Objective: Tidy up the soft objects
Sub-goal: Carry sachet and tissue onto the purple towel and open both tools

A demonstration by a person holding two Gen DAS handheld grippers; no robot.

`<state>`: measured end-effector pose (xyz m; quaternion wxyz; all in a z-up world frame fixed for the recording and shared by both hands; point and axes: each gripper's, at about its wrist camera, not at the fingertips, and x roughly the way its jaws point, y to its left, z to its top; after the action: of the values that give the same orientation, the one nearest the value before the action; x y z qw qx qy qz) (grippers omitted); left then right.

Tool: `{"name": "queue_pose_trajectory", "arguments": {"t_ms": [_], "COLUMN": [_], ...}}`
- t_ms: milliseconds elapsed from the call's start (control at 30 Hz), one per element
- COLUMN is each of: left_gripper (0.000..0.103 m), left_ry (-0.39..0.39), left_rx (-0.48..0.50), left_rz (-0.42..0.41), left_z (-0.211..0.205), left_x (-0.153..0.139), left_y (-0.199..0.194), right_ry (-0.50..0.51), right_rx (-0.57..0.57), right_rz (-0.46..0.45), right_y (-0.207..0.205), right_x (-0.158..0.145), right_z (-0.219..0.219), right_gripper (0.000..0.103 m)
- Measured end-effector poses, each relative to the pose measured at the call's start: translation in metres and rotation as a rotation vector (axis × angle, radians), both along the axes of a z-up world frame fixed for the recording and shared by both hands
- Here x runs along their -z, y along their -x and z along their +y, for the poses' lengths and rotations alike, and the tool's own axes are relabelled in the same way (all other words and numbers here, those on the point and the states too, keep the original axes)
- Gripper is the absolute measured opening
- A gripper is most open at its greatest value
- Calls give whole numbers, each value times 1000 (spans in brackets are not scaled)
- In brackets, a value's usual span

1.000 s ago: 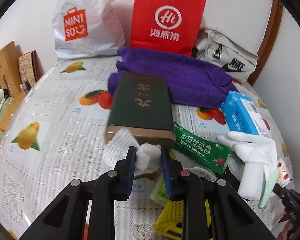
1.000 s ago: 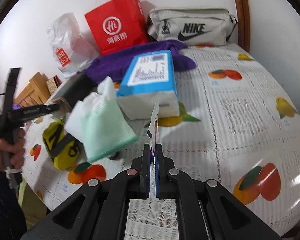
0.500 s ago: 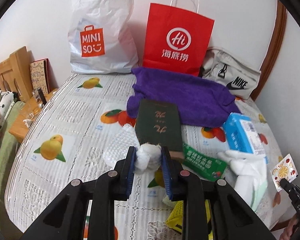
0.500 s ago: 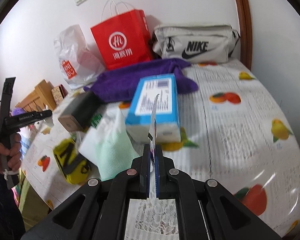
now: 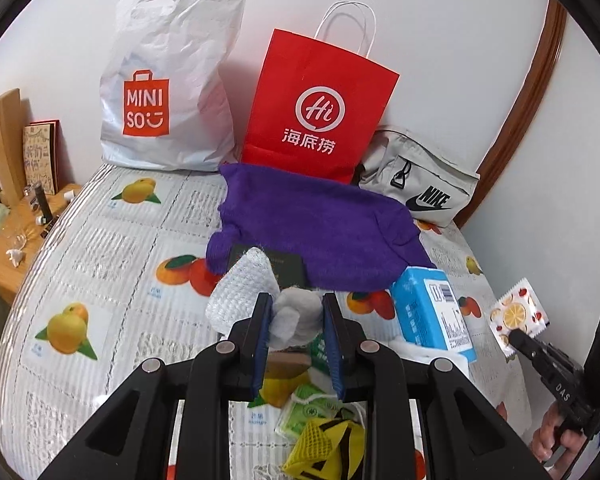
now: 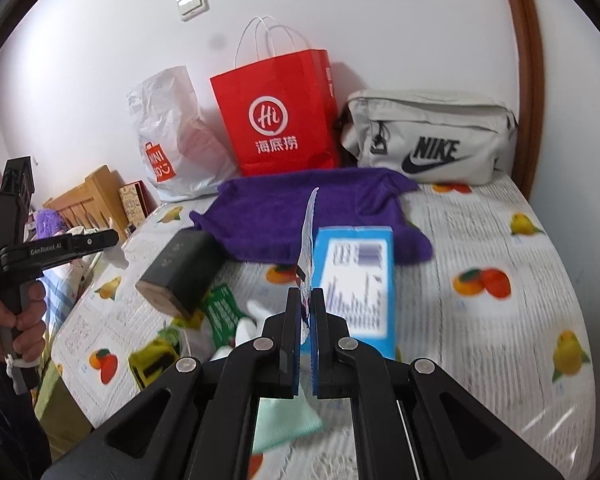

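My left gripper (image 5: 295,316) is shut on a white foam fruit net (image 5: 240,292) and holds it above the table. My right gripper (image 6: 307,312) is shut on a small flat fruit-print sachet (image 6: 308,232), also seen in the left wrist view (image 5: 518,316), held upright in the air. A purple towel (image 5: 320,228) lies at the back middle of the table; it also shows in the right wrist view (image 6: 312,212). A white and mint glove (image 6: 284,428) lies under my right gripper.
A red paper bag (image 5: 316,108), a white Miniso bag (image 5: 168,88) and a grey Nike bag (image 5: 420,188) stand along the wall. A dark green box (image 6: 180,272), a blue tissue pack (image 5: 432,312), a green sachet (image 6: 222,312) and a yellow net (image 5: 324,452) lie on the fruit-print tablecloth (image 5: 100,264).
Both grippers have risen and pulled back from the table with their loads. The foam net came up off the dark box. The glove now lies lower under my right gripper.
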<state>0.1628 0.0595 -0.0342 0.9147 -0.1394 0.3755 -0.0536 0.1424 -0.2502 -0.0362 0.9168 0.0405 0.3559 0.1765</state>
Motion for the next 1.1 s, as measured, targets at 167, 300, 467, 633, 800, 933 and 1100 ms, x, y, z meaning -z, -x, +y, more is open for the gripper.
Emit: {"name": "queue_pose_trajectory", "arguments": {"t_ms": [167,300,467,633,800,933,1100], "left_gripper": [24,24,24,24,24,24,24], "left_ry": [-22,-33,-64,-91,-103,-118,-130], "left_rx": [1,1,7,15,29,39,41], "left_rz": [9,24,46,65,77,89,117], "left_z": [-2,0,-1,-6,-14,-22,-26], "left_x": [1,5,11,15,19,24,35], "left_y": [-19,-38,-68,-102,-138,-169,-203], "right_ry": [17,29,15,14,17,32,44], "right_rx": [-11,-6,-5,-17,-45,-56,-73], "right_rz": [-3,5,34,50,74,90,126], "right_y": [-28,-56,-92,-126,-161,-189,-220], "right_x": [-7,-7,-1,6,12,17,31], "right_z": [8,9,12,17,21,21,24], "right_gripper": [4,4,4,4,4,4,4]}}
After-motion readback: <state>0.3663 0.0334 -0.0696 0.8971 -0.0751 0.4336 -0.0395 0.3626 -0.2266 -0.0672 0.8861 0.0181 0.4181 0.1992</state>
